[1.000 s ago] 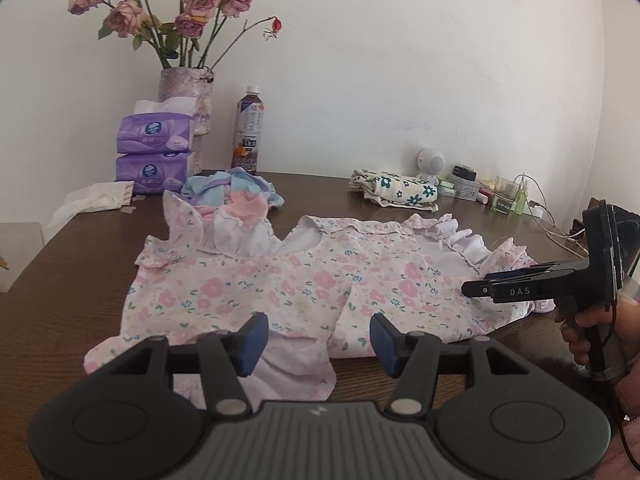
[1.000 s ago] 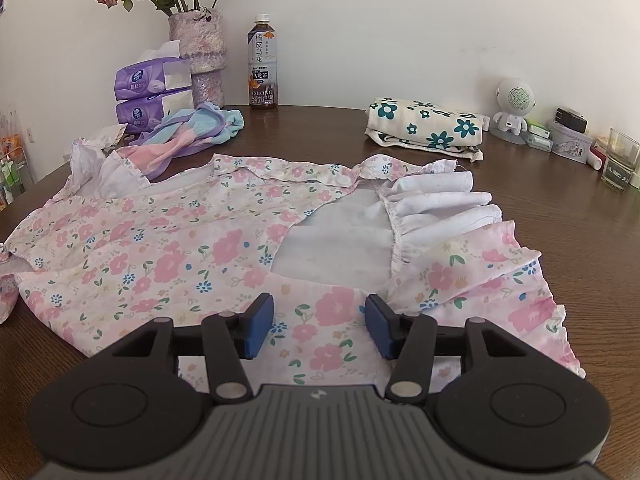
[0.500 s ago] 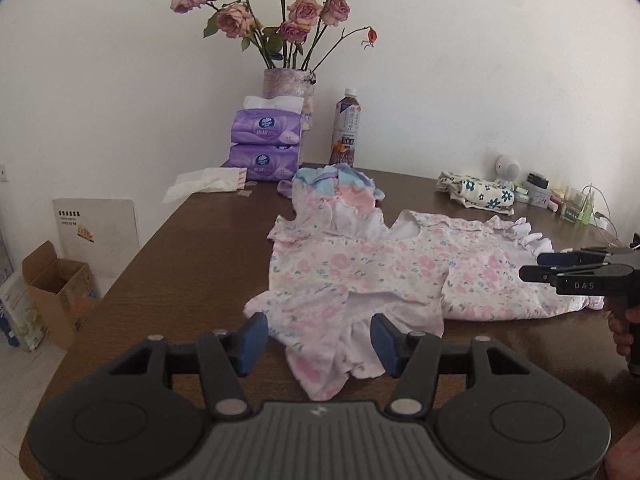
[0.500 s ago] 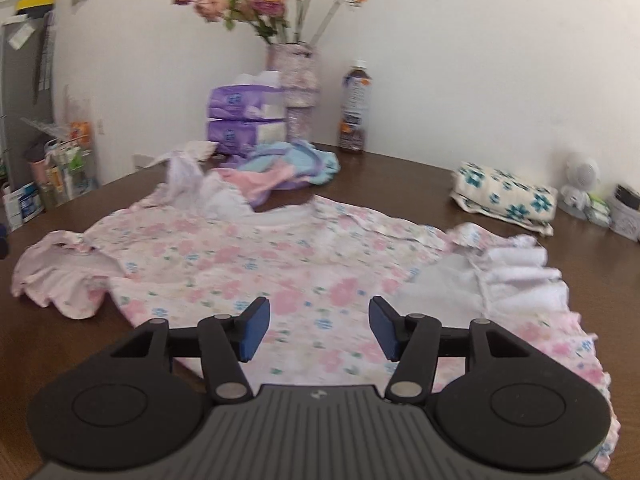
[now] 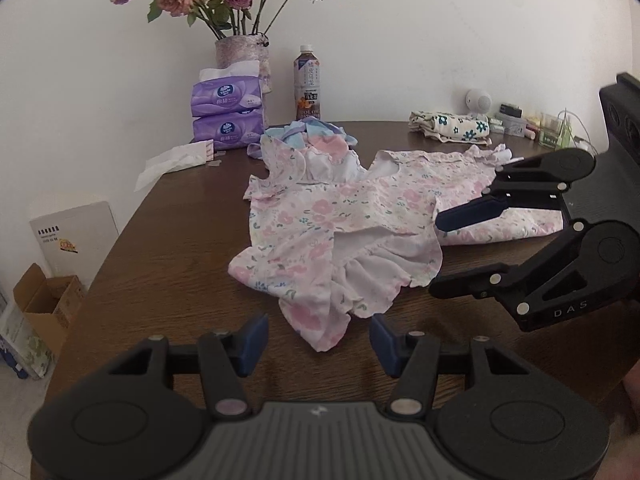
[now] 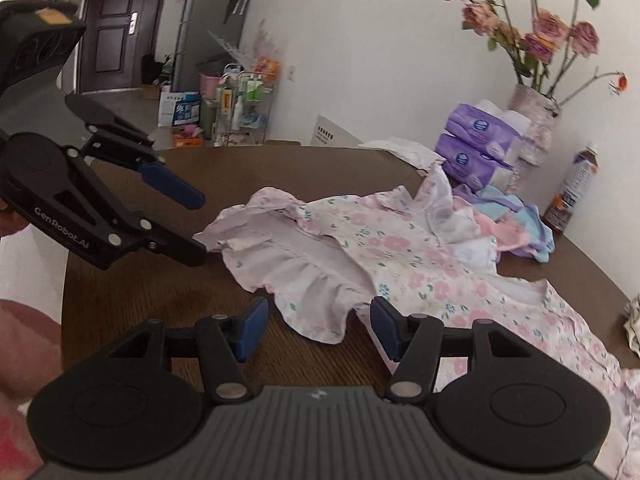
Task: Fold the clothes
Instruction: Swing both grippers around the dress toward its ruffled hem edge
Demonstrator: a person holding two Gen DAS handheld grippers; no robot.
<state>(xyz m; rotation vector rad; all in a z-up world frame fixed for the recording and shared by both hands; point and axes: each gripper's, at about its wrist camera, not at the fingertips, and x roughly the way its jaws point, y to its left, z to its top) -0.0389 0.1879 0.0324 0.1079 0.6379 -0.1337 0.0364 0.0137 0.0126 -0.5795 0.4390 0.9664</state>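
Dress (image 5: 352, 220): lying rumpled on bench (image 5: 168, 264); ruffled hem facing both claws
Left claw (image 5: 316, 340): gaping wide, holding nothing
Right claw (image 6: 316, 330): gaping wide, holding nothing

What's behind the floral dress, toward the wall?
Behind the floral dress lies a pastel clothes heap, partly hidden by the dress's raised sleeve, then two purple tissue packs and a tea bottle.
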